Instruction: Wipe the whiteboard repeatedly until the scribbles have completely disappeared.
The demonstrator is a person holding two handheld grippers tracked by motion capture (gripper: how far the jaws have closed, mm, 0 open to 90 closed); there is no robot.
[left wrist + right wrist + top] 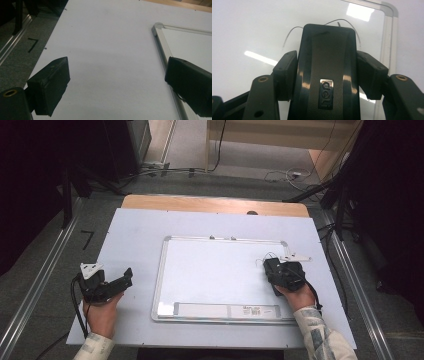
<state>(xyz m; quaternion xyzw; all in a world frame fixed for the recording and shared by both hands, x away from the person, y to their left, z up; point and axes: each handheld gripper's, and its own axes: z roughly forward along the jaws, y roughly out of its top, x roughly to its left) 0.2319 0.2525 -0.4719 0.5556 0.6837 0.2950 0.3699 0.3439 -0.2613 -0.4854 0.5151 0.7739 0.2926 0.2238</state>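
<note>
we've got the right gripper [325,75] fingers clamped on a black eraser [327,70] over the whiteboard [215,270] | left gripper [117,85] fingers apart, idle on tabletop [112,37] | next we'd guess wiping those faint marks [292,32]

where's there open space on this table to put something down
Bare patches: the white table cover between the wooden edge and the whiteboard; the whiteboard's left and middle. Crowded: its right side, where the right gripper holds an eraser, and the left gripper.
</note>
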